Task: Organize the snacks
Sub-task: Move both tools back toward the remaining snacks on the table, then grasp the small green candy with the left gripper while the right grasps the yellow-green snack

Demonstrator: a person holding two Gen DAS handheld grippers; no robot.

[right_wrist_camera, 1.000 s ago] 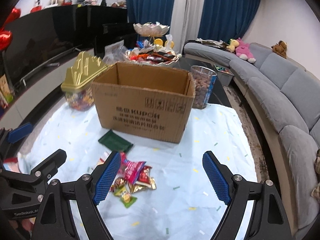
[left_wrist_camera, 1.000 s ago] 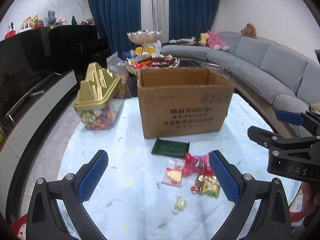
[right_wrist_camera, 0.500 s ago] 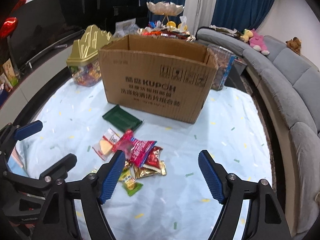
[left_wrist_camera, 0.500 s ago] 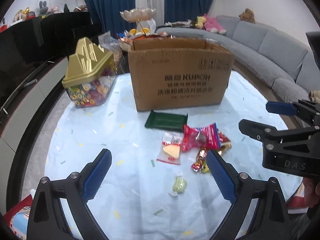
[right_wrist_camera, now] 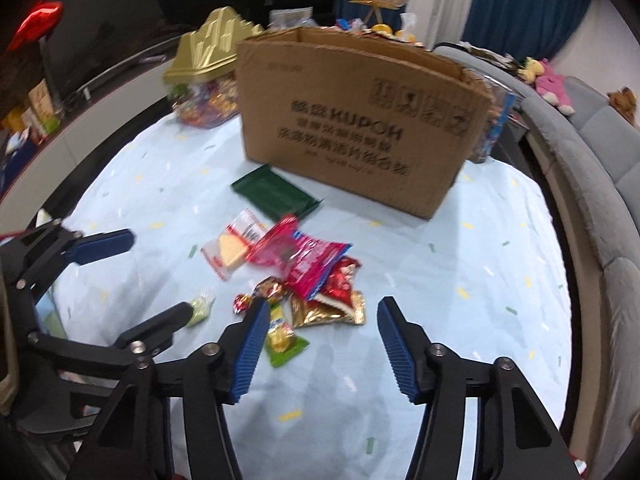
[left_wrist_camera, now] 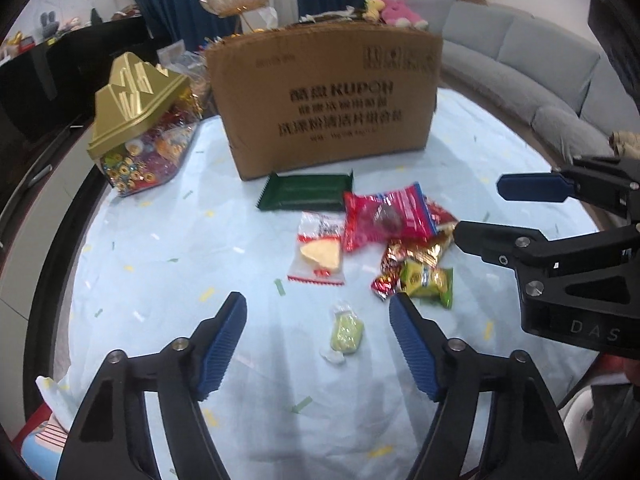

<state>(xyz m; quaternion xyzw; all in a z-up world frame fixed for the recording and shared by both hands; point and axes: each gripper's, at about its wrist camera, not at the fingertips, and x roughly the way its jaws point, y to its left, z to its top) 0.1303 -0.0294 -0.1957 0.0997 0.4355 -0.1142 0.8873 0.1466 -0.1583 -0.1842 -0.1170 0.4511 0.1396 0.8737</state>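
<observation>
A: Left wrist view. Left gripper (left_wrist_camera: 318, 306) is sitting spread at the bottom of the frame; its jaws have just been closing in, nothing between the pads yet. The pale green candy (left_wrist_camera: 346, 331) is lying just ahead of the tips, centre-low, nearer the right pad.

B: And the rest of the snacks?

A: Mid-frame on the blue cloth (left_wrist_camera: 160, 272): clear wafer pack (left_wrist_camera: 320, 251), red bag (left_wrist_camera: 386, 216) overlapping gold wrappers, yellow-green pack (left_wrist_camera: 427, 282) right by the right fingertip. Green tray (left_wrist_camera: 306, 196) is touching the box (left_wrist_camera: 324, 96) front. Right gripper is poking in at the right edge.

B: Right wrist view?

A: Right gripper (right_wrist_camera: 320, 310) is also spread, jaws just been narrowing, empty. Gold pack (right_wrist_camera: 330, 310) is lying just beyond the tips; yellow-green pack is partly hidden behind the left pad. Box is sitting upper centre, top open. Gold-lid jar (right_wrist_camera: 208, 76) is upper left.

B: Advice for the pick?

A: My read: each hand is lining up on its own item. Left should be centring on the green candy, since it's sitting off toward one pad. Right should be picking one wrapper, gold pack probably, and keeping its left pad clear of the yellow-green one or it will be dragging two. The two grippers are close, so watch for clashing.
</observation>
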